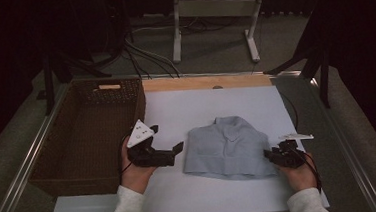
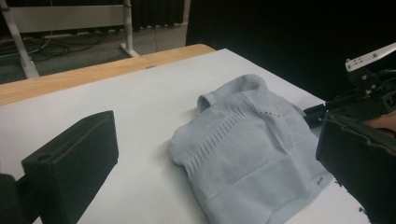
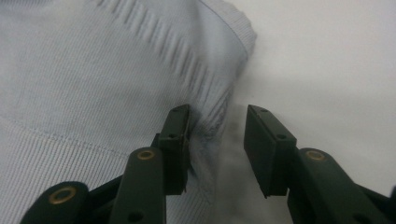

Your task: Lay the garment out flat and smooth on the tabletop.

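A folded light-blue knit garment (image 1: 226, 146) (image 2: 247, 140) (image 3: 93, 70) lies on the white board (image 1: 211, 104). My right gripper (image 1: 271, 155) (image 3: 217, 116) sits low at the garment's right edge. One of its jaws rests on the fabric and the other stands over the bare board, with the ribbed hem between them and a gap still showing. From the left gripper view, that right gripper (image 2: 322, 114) touches the far side of the cloth. My left gripper (image 1: 167, 137) (image 2: 210, 128) stands open just left of the garment, with nothing in it.
A brown wicker basket (image 1: 138, 97) stands at the left of the board, close beside my left hand. A wooden strip (image 1: 207, 82) runs along the board's far edge. Beyond the table are white desk legs (image 1: 176, 31) and cables on the floor.
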The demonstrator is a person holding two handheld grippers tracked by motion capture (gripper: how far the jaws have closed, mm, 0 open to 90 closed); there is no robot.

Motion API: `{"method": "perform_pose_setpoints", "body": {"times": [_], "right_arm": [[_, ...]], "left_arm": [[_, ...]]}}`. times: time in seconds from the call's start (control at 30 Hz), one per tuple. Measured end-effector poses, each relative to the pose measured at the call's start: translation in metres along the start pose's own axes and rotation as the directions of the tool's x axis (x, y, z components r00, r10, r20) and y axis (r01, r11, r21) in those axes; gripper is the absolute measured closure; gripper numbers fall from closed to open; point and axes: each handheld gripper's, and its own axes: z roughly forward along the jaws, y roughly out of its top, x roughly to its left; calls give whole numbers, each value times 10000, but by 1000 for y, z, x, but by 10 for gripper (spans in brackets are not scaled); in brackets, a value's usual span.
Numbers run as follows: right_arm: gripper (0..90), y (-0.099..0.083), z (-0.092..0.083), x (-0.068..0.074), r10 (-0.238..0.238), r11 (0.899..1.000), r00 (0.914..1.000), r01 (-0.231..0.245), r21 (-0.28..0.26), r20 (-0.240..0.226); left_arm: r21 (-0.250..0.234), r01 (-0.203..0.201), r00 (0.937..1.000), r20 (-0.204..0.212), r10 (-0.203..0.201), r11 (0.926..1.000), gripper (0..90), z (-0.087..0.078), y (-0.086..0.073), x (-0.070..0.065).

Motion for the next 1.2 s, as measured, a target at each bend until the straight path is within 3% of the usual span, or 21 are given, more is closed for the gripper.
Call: {"method": "perform_pose_setpoints", "body": {"times": [0.13, 0.23, 0.67, 1.2], "right_arm": [[810, 0, 1, 2, -56, 9999, 9983, 63, 112, -583], [849, 2, 0, 1, -73, 9999, 9988, 77, 92, -493], [856, 4, -22, -17, 622, 9952, 9980, -609, -767, 142], [857, 1, -42, -40, 1347, 9844, 9893, -1273, -1212, 554]], "left_arm": [[87, -2, 10000, 48, 2, 10000, 1, 3, -2, -1], [106, -35, 10000, 64, 35, 9999, 1, 4, -2, -2], [-46, 13, 10000, -11, -13, 10000, 1, -1, 0, 1], [-36, 24, 10000, 11, -24, 10000, 1, -1, 0, 1]]}}
